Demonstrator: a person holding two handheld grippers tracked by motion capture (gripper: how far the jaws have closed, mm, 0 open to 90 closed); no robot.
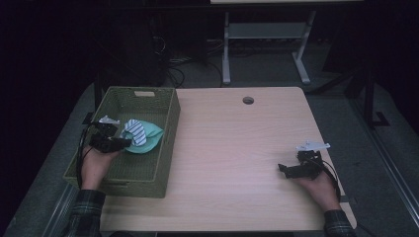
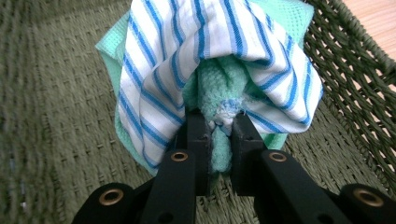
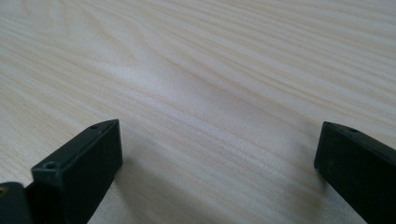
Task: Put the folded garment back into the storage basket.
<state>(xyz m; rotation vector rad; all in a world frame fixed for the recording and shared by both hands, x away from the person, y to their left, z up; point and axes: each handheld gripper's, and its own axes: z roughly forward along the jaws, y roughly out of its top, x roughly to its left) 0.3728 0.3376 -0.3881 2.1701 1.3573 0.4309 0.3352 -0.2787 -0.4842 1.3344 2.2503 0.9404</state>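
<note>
— Where the pale wood-grain worktop [image 1: 237, 148] is nearest, what is seen?
— The right gripper [image 3: 219, 154] is held spread above it; the left gripper [image 2: 219, 140] is clenched on a green cloth [image 2: 219, 93], wrapped in a striped cloth [image 2: 154, 60], inside the woven basket [image 1: 168, 148]. Beyond, a dark room; no writing is legible.

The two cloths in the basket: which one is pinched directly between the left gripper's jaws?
The green terry cloth. The left gripper clamps its bunched fold, while the blue-striped white cloth only drapes over it.
</note>
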